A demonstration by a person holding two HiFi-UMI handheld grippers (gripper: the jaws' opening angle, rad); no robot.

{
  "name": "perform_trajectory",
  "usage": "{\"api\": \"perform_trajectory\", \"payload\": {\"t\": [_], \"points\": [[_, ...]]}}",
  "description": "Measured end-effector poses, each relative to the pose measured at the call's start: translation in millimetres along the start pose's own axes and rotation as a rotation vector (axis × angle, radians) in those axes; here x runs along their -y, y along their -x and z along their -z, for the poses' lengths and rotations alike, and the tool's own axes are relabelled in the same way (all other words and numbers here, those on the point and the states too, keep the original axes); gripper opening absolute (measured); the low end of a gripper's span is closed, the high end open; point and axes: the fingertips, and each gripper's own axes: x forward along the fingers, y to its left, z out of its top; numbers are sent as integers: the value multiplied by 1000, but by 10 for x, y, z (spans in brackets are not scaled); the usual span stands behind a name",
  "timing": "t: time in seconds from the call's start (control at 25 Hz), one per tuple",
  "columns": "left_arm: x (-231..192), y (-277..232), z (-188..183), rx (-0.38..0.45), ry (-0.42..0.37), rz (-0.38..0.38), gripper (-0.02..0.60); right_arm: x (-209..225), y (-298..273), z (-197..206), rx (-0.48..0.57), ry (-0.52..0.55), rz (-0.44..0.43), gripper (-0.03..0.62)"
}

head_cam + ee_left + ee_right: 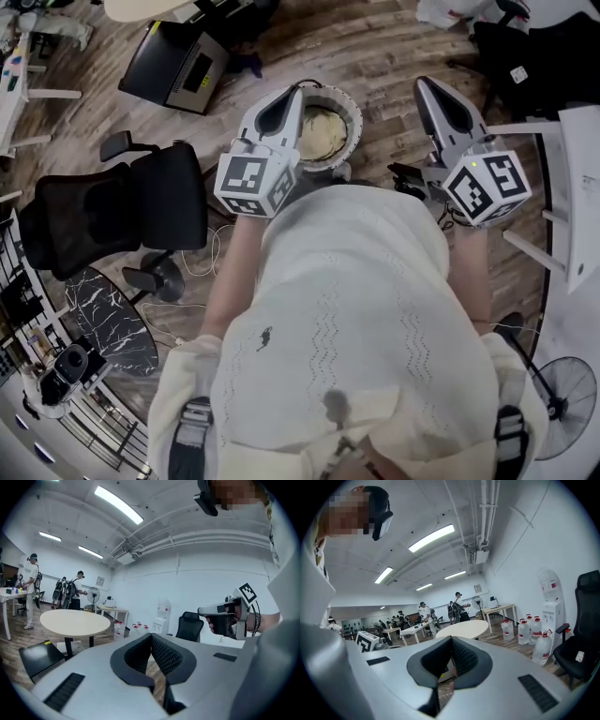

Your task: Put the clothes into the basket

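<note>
A round basket point(349, 141) stands on the wood floor ahead of me, with pale yellow clothes point(322, 131) lying inside it. Both grippers are raised in front of my white knitted sweater and point roughly level. In the head view my left gripper point(298, 90) hangs over the basket's near left rim, and in its own view the left gripper point(151, 636) has its black pads pressed together with nothing between them. My right gripper point(424, 84) is to the right of the basket. Seen in its own view, the right gripper point(451, 641) is shut and empty too.
A black office chair point(112, 211) stands at the left and a black case point(178, 64) lies beyond it. A white table edge point(583, 187) and a floor fan point(562, 394) are at the right. Water jugs point(533, 637), a round table point(461, 629) and several people are farther off.
</note>
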Motion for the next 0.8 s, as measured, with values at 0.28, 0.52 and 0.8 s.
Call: {"api": "perform_trajectory", "payload": {"t": [0.28, 0.52, 0.8], "points": [[81, 35, -577, 98, -44, -1, 21, -36, -74, -304, 16, 50, 3, 8], [60, 53, -795, 126, -80, -16, 21, -147, -208, -498, 23, 82, -48, 8], [-56, 100, -695, 111, -50, -49, 21, -217, -353, -494, 14, 96, -82, 8]]}}
